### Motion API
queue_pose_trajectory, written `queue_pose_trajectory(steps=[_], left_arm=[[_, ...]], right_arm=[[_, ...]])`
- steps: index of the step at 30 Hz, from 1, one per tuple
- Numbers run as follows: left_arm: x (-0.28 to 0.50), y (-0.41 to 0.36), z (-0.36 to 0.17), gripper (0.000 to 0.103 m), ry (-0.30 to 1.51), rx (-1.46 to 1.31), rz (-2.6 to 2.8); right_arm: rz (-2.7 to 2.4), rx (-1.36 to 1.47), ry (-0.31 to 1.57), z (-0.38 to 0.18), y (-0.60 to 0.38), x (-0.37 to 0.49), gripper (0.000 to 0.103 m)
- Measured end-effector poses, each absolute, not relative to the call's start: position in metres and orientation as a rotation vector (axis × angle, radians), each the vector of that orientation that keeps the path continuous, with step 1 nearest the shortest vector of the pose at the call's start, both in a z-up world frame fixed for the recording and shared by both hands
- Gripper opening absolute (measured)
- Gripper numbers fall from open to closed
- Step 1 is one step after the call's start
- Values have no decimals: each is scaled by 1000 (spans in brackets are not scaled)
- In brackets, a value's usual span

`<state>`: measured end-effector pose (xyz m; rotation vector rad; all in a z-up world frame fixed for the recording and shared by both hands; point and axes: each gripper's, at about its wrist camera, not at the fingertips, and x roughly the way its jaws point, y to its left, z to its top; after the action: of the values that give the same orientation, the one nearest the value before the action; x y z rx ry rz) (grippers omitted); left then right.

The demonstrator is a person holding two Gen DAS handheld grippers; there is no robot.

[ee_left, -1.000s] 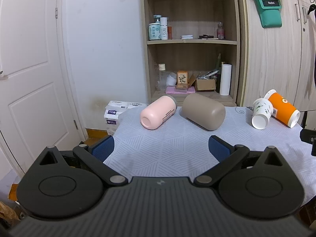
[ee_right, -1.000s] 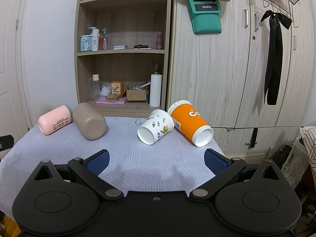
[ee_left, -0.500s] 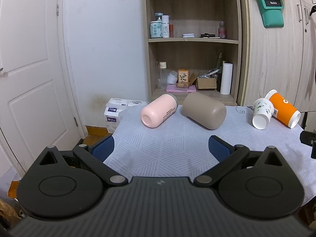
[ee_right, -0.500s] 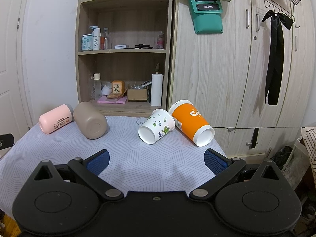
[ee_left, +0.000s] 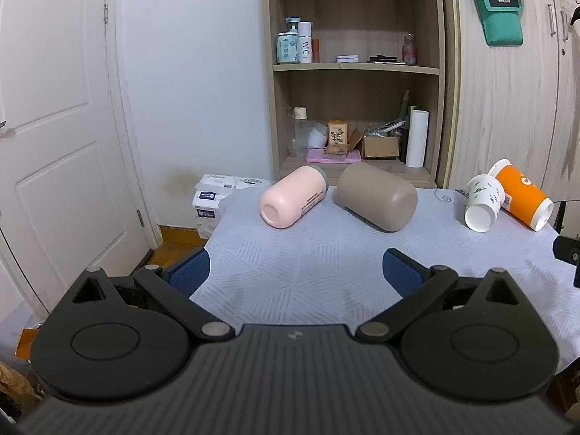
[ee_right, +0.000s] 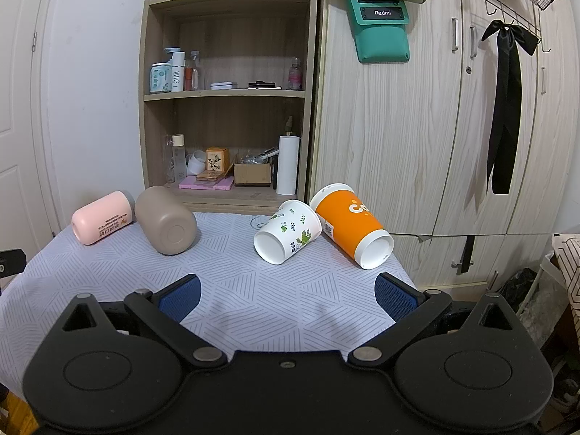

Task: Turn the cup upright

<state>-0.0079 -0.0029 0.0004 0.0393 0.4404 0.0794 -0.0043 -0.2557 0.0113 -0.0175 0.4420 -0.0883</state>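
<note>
Pink cup [ee_left: 293, 200] lay ahead of left tool [ee_left: 295, 270], axis slanting, mouth nearest; floral paper cup [ee_right: 287, 231] ahead of right tool [ee_right: 286, 295]. Both tools wide, empty.

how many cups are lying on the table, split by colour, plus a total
pink cup: 1
taupe cup: 1
white cup with leaf print: 1
orange cup: 1
total: 4, all on their sides on the table
</note>
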Motion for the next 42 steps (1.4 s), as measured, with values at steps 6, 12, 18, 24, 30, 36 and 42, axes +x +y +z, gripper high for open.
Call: queue_pose_trajectory(steps=[6, 12, 18, 24, 30, 36, 42], left_arm=[[-7, -2, 0, 103, 452, 39, 87], [2, -1, 9, 103, 491, 30, 59], [18, 1, 32, 103, 483, 30, -49], [68, -4, 35, 103, 517, -8, -62], [131, 4, 15, 102, 668, -196, -142], [178, 15, -12, 100, 779, -366, -188], [210, 27, -39, 97, 824, -574, -206]], right_arm=[[-89, -17, 443, 12, -255, -5, 103], [-3, -33, 438, 16, -258, -2, 103], [130, -105, 383, 45, -263, 15, 103], [358, -173, 445, 51, -253, 67, 103], [508, -231, 517, 42, -220, 120, 103], [609, -246, 569, 32, -200, 163, 103], [665, -256, 617, 16, -187, 200, 103]])
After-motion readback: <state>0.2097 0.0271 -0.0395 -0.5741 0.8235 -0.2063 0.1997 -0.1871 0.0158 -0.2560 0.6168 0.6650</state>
